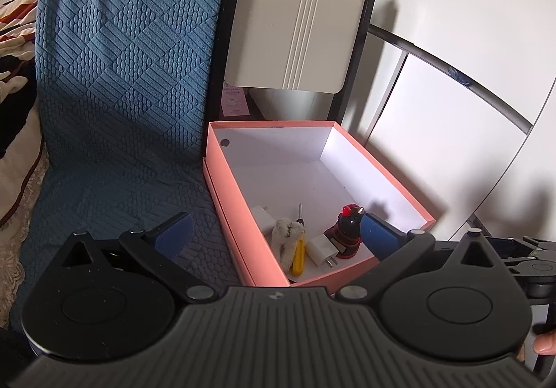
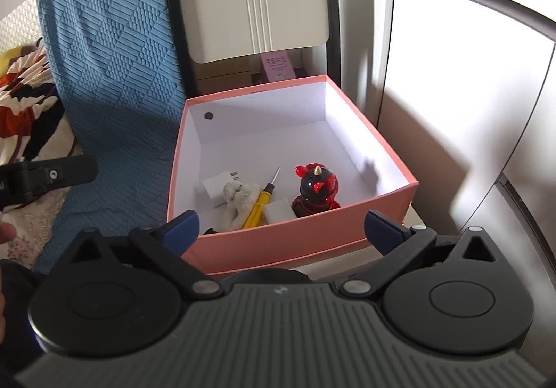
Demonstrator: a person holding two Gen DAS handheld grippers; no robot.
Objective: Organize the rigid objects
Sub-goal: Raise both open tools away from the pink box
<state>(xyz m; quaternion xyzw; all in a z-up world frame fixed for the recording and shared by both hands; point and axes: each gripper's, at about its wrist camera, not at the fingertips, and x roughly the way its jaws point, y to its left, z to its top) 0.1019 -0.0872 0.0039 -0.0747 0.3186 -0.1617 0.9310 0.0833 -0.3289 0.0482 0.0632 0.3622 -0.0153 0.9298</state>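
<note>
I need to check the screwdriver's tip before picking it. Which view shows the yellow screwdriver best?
The right wrist view: the yellow screwdriver shows nearly whole, handle and thin shaft, inside the pink box. In the left wrist view its handle is partly hidden by the white plush toy.

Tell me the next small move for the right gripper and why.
Probably lift the right gripper back from the box. Its jaws are open and empty, and the screwdriver, toy, plush and chargers already lie inside; no loose item shows outside.
</note>
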